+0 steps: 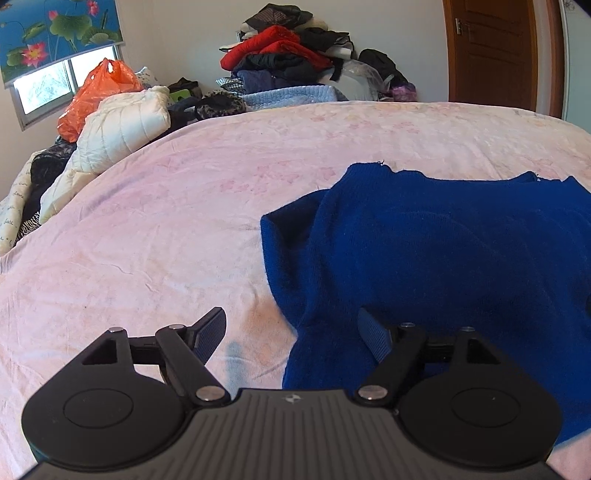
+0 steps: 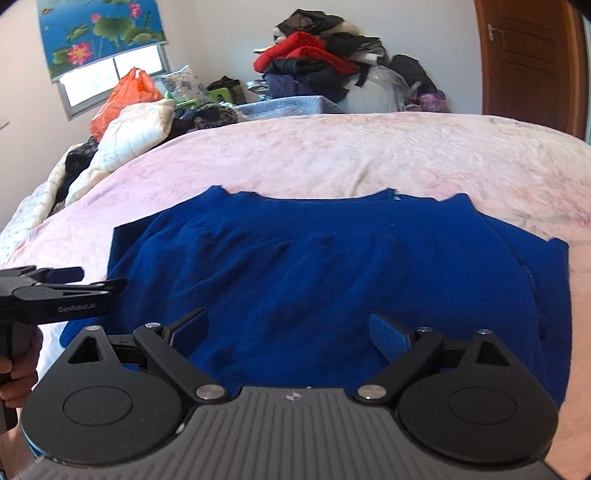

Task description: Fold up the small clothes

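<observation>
Lying beneath open jaws: blue sweater (image 2: 314,266)

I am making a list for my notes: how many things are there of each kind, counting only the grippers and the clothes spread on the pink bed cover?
Grippers: 2, the left gripper and the right gripper, jaws open.
Blue sweater: 1.
Total: 3.

1. I'm in a home bedroom: a wide bed (image 2: 332,155) with a pale pink floral sheet fills my view.
2. Beyond the bed's far edge, a heap of clothes (image 2: 314,62) is stacked against the wall.
3. Left of that heap sit a white quilted jacket (image 1: 118,122) and an orange plastic bag (image 1: 96,92).
4. Above the bag, a lotus-print blind (image 1: 55,33) covers a window.
5. Right of the heap stands a wooden door (image 2: 524,55).
</observation>
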The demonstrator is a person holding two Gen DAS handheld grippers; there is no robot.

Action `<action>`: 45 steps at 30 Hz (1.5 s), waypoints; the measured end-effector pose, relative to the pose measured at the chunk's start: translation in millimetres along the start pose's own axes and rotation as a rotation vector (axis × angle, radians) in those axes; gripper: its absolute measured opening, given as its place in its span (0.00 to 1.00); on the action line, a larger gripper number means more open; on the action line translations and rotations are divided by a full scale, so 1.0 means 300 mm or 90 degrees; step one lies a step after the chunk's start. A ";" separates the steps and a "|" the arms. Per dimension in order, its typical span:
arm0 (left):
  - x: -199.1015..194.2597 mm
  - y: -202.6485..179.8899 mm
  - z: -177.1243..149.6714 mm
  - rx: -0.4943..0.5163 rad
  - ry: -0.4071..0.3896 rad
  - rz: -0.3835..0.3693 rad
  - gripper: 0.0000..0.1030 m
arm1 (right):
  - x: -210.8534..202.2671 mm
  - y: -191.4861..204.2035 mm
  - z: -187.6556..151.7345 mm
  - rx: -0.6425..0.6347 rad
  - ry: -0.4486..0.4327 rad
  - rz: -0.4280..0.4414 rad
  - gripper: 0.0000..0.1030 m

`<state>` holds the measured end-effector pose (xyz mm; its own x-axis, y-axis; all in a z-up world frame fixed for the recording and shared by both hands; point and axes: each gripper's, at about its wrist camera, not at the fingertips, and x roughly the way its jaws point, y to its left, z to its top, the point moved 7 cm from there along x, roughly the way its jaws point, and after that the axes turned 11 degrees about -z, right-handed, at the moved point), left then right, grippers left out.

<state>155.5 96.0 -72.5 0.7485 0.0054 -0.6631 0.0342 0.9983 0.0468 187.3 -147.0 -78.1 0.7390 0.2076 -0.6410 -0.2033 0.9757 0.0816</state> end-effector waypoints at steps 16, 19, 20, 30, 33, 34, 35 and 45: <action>-0.026 0.065 0.030 -0.031 -0.018 -0.026 0.76 | -0.018 0.060 -0.011 -0.013 -0.010 -0.005 0.94; -0.025 0.112 0.067 -0.062 -0.022 -0.061 0.76 | -0.042 0.126 -0.006 -0.045 -0.026 0.017 0.94; -0.021 0.122 0.078 -0.073 -0.020 -0.082 0.76 | -0.048 0.155 -0.005 -0.062 -0.030 0.024 0.94; 0.033 0.130 0.119 -0.075 -0.005 -0.098 0.76 | -0.101 0.402 -0.064 -0.233 -0.056 0.034 0.93; 0.039 0.114 0.116 -0.066 -0.001 -0.083 0.76 | -0.112 0.428 -0.078 -0.253 -0.062 0.025 0.93; 0.041 0.108 0.115 -0.061 0.000 -0.075 0.76 | -0.115 0.433 -0.081 -0.258 -0.063 0.021 0.94; 0.044 0.102 0.114 -0.055 0.003 -0.069 0.76 | -0.116 0.440 -0.087 -0.265 -0.065 0.016 0.94; 0.063 0.068 0.110 -0.014 0.017 -0.057 0.76 | -0.133 0.443 -0.121 -0.284 -0.074 -0.029 0.94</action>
<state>192.0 114.5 -59.5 0.7254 -0.0830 -0.6833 0.0852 0.9959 -0.0305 107.5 -28.1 -69.3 0.8155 0.1964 -0.5445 -0.4066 0.8639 -0.2973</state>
